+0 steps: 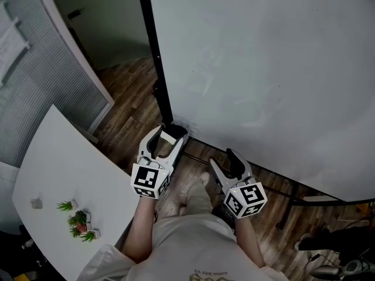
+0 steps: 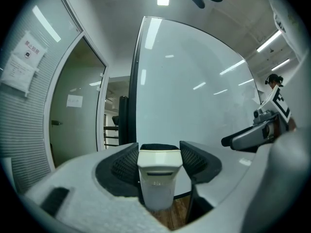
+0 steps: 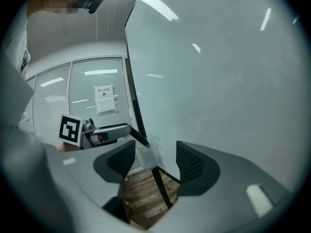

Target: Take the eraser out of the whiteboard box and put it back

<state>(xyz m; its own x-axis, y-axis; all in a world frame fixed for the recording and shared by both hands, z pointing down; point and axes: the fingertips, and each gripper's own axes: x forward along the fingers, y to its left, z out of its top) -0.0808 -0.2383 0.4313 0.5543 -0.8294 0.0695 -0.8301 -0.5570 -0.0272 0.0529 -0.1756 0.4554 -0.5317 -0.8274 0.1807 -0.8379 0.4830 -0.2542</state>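
The left gripper (image 2: pixel 159 155) holds the eraser (image 2: pixel 156 183) in its jaws, apparently just clear of the whiteboard box (image 3: pixel 147 157). The right gripper (image 3: pixel 154 161) stands wide, empty. The next move is probably to lower the eraser squarely back in.

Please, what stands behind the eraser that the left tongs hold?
The whiteboard stands behind the eraser, its dark frame at the left. The eraser and left tongs cover part of the board's lower edge.
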